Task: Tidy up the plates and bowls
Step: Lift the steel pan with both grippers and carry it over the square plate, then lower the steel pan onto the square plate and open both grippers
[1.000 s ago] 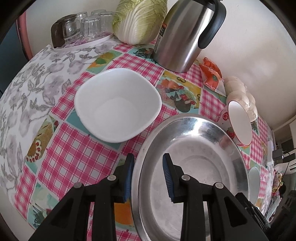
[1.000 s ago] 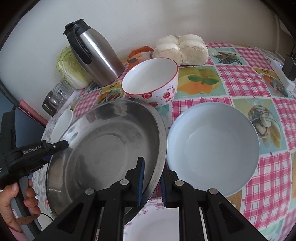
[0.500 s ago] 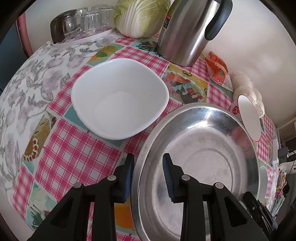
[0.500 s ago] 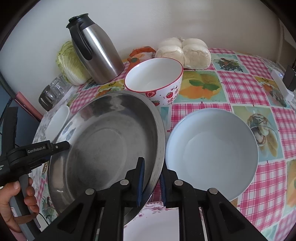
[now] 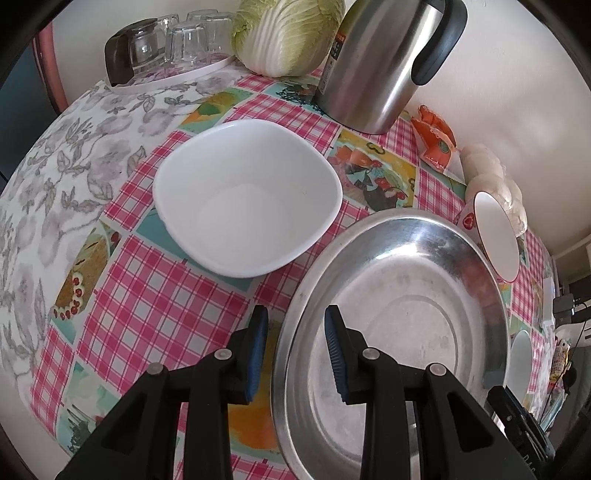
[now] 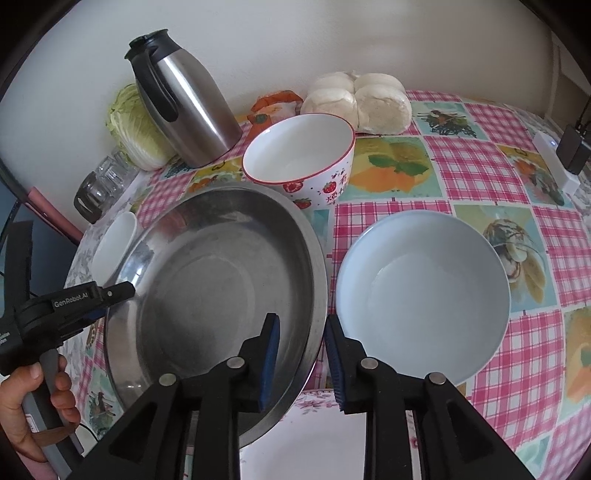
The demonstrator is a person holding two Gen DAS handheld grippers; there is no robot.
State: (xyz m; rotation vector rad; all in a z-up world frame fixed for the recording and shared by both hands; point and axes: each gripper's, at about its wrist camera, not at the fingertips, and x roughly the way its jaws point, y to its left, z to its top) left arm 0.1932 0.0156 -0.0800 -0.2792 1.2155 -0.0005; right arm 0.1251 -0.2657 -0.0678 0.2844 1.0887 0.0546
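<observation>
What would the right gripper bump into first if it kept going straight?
Probably the steel basin's rim. The right gripper has just been opening, and its jaws straddle that rim without pressing it. The blue bowl sits just beside.

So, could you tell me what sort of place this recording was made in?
Most likely a home kitchen or dining table: a checked picture tablecloth, a steel thermos jug, a cabbage, steamed buns, and upturned glasses on a tray against the wall.

At the far edge of our desk (image 6: 480, 162) we see a steel jug (image 6: 188, 107), cabbage (image 6: 136, 129), upturned glasses (image 5: 181, 44), buns (image 6: 362, 99).
</observation>
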